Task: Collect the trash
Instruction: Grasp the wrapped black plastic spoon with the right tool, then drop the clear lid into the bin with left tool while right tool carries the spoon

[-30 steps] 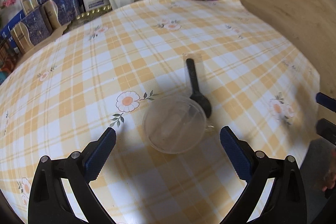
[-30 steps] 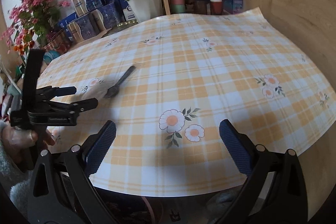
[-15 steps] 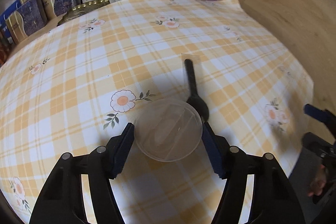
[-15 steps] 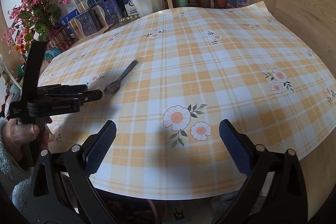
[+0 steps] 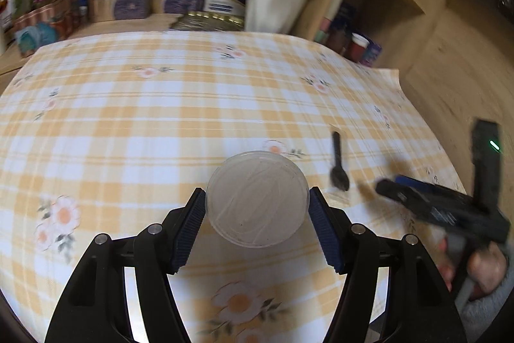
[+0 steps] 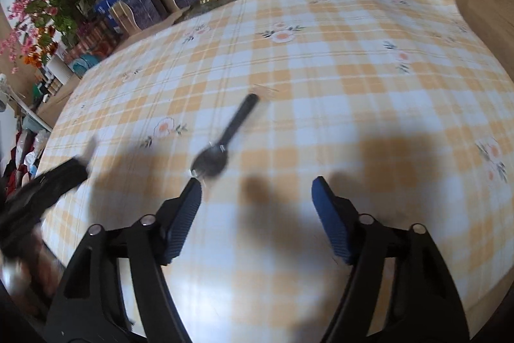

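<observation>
- Left wrist view: the left gripper (image 5: 257, 211) is clamped on a clear lid (image 5: 257, 198), held above the tablecloth (image 5: 128, 118).
- Right gripper (image 6: 257, 208) has just been closing; its jaws stand apart with nothing between them.
- Black spoon (image 6: 225, 143) lies on the cloth just beyond its left finger.

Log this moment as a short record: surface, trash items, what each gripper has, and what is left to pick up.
surface: checked tablecloth
trash items: clear plastic lid; black plastic spoon
left gripper: jaws closed on the lid's rim
right gripper: jaws have just been closing, nothing between them; spoon just ahead of left fingertip
left to pick up: spoon, lying on the cloth
</observation>
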Demonstrator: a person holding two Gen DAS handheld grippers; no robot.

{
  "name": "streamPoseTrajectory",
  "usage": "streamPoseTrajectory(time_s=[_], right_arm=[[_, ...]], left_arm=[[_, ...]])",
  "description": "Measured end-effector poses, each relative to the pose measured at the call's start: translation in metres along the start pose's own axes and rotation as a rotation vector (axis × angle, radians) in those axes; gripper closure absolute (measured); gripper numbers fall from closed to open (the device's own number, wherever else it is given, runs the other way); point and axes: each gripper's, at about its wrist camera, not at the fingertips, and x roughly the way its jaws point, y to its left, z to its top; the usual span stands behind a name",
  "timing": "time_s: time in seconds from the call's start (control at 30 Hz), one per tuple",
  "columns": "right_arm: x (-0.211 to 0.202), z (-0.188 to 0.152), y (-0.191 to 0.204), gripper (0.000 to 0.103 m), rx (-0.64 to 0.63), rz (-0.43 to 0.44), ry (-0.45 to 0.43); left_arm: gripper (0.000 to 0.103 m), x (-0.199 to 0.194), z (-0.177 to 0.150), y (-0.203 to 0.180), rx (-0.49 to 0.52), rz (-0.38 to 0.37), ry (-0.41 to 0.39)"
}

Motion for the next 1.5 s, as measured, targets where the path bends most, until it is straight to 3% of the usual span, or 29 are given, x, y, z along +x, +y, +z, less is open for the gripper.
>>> streamPoseTrajectory(time_s=[0.2, 0.33, 0.53, 0.67, 0.83, 1.17, 1.5], right_arm=[[0.038, 0.03, 0.02, 0.04, 0.048, -0.061, 0.053], [0.05, 0.033, 0.038, 0.044, -0.007, -0.14, 0.053], [0.053, 0.031, 0.047, 0.061, -0.053, -0.189, 0.048], [0.051, 0.029, 0.049, 0.076, -0.085, -0.165, 0.06], [0.043, 0.021, 0.049, 0.087, -0.084, -0.117, 0.046], [-0.003, 0.003, 0.052, 0.088, -0.074, -0.046, -0.026], [-0.067, -0.037, 0.054, 0.088, -0.085, 0.075, -0.109]], left_arm=[[0.039, -0.018, -0.008, 0.019, -0.001, 0.037, -0.02], [0.039, -0.025, -0.013, 0.029, -0.023, 0.032, -0.027], [0.039, -0.031, -0.021, 0.034, -0.031, 0.015, -0.036], [0.039, -0.034, -0.021, 0.035, -0.034, 0.008, -0.042], [0.039, -0.041, -0.022, 0.034, -0.035, 0.0, -0.053], [0.039, -0.067, -0.026, 0.02, 0.009, -0.01, -0.066], [0.039, -0.09, -0.056, -0.009, 0.101, -0.02, -0.019]])
